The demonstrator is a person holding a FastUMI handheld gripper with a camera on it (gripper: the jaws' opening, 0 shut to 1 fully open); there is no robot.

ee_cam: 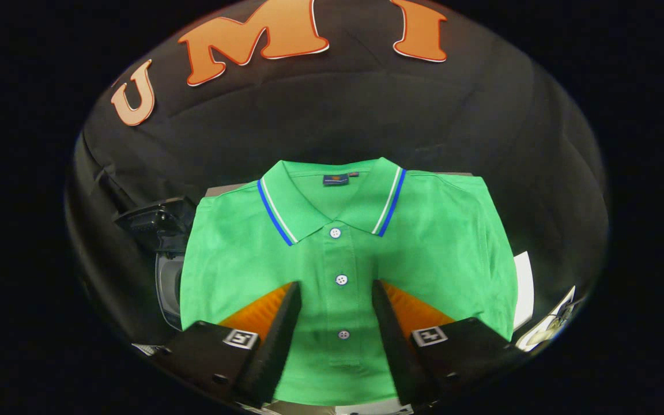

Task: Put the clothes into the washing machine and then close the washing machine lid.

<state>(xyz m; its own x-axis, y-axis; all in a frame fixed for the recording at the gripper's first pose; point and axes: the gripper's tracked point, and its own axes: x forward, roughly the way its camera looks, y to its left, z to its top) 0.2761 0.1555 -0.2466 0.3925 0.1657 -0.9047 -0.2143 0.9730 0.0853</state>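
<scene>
Matt knit cloth polo shirt w/ glossy plastic buttons

**Green polo shirt lies flat beside the washing machine**

A green polo shirt lies folded and face up, collar away from the camera. The collar carries blue and white stripes; three white buttons run down the placket. The washing machine, dark and grey, sits partly hidden just behind the shirt's left edge.

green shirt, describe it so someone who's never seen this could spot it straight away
Against the booth's black cloth wall, a folded green polo shirt lies flat, collar away from the open gripper, whose fingers straddle its button placket. It is the sole bright green item, marked by a blue and white striped collar edge and white buttons.
</scene>
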